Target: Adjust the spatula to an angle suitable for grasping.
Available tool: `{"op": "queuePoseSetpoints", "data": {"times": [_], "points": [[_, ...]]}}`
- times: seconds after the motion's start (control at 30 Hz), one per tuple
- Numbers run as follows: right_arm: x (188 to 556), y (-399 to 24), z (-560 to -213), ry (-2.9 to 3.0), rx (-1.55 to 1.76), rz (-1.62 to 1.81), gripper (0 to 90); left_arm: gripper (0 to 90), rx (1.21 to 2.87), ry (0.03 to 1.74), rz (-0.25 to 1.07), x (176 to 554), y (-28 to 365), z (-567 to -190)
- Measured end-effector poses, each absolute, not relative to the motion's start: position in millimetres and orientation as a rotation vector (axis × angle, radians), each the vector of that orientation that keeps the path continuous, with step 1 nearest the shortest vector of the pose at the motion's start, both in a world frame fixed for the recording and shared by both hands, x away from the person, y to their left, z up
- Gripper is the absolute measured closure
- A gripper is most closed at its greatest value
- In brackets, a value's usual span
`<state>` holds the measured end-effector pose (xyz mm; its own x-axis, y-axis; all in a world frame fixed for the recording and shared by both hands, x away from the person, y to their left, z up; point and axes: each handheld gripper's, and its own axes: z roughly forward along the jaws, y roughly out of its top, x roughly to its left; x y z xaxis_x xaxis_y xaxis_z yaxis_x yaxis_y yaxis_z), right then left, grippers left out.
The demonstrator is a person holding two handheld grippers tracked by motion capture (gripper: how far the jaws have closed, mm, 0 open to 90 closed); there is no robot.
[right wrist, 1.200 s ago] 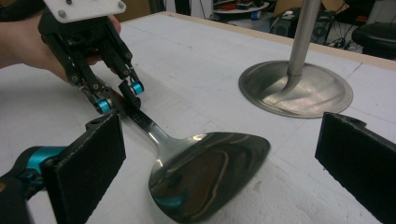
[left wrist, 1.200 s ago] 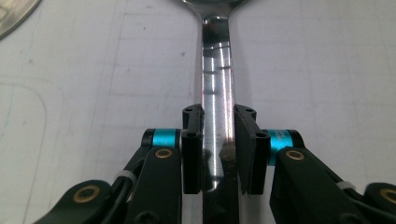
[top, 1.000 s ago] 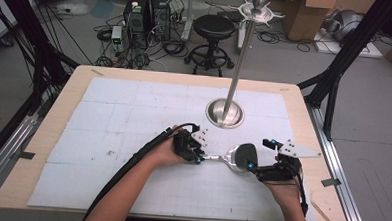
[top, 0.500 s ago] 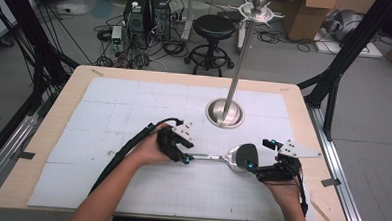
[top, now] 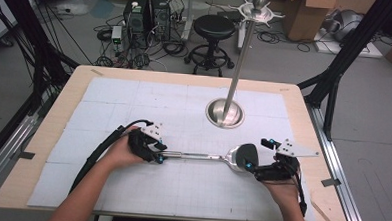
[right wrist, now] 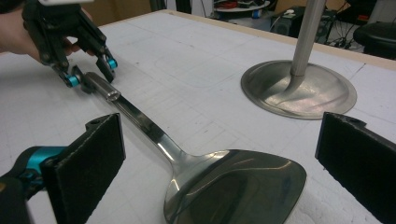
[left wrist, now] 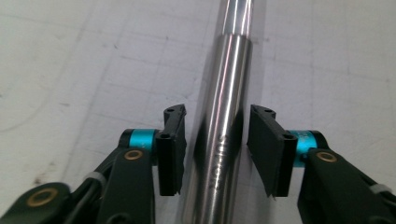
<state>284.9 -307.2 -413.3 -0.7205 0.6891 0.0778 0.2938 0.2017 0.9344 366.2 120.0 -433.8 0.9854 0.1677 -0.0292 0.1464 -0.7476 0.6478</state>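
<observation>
A steel spatula (top: 197, 155) lies flat on the white mat, blade to the right and handle to the left. My left gripper (top: 160, 156) sits at the handle's end. In the left gripper view the round handle (left wrist: 219, 135) runs between the pads (left wrist: 170, 140), with a thin gap on each side. The left gripper (left wrist: 215, 149) has just been closing and is still open around the handle. My right gripper (right wrist: 219, 168) stands open wide, one pad on each side of the blade (right wrist: 233, 186) without touching it. In the high view the right gripper (top: 256, 154) rests at the blade.
A tall steel pole on a round base (top: 225, 114) stands just behind the spatula, right of the table's middle, with a hook ring on top (top: 258, 10). The mat (top: 134, 103) lies bare to the left and behind. A stool and cables are on the floor beyond.
My left hand has slid to the left along the spatula's handle, out to its end. The spatula and my right hand have stayed in place.
</observation>
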Motion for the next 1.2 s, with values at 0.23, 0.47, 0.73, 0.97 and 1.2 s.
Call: {"op": "queuePoseSetpoints", "data": {"times": [0.23, 0.47, 0.73, 0.97, 1.2], "points": [[284.9, -308.9, -412.8, 2.121, 0.92, 1.538, 0.6, 65.5, 2.42, 0.179, 0.035, 365.7, 117.4, -433.3], [285.0, -309.4, -412.5, 2.115, 0.918, 1.541, 0.7, 68.0, 2.414, 0.123, 0.026, 364.6, 91.5, -433.6], [284.8, -309.9, -412.3, 2.114, 0.918, 1.545, 0.7, 68.1, 2.42, 0.08, 0.042, 366.5, 69.7, -433.5], [285.1, -309.6, -412.5, 2.117, 0.911, 1.54, 0.6, 68.0, 2.41, 0.045, 0.047, 369.4, 59.4, -434.7], [285.3, -309.3, -412.8, 2.122, 0.913, 1.54, 0.7, 67.4, 2.397, 0.054, 0.022, 372.3, 59.3, -435.3]]}}
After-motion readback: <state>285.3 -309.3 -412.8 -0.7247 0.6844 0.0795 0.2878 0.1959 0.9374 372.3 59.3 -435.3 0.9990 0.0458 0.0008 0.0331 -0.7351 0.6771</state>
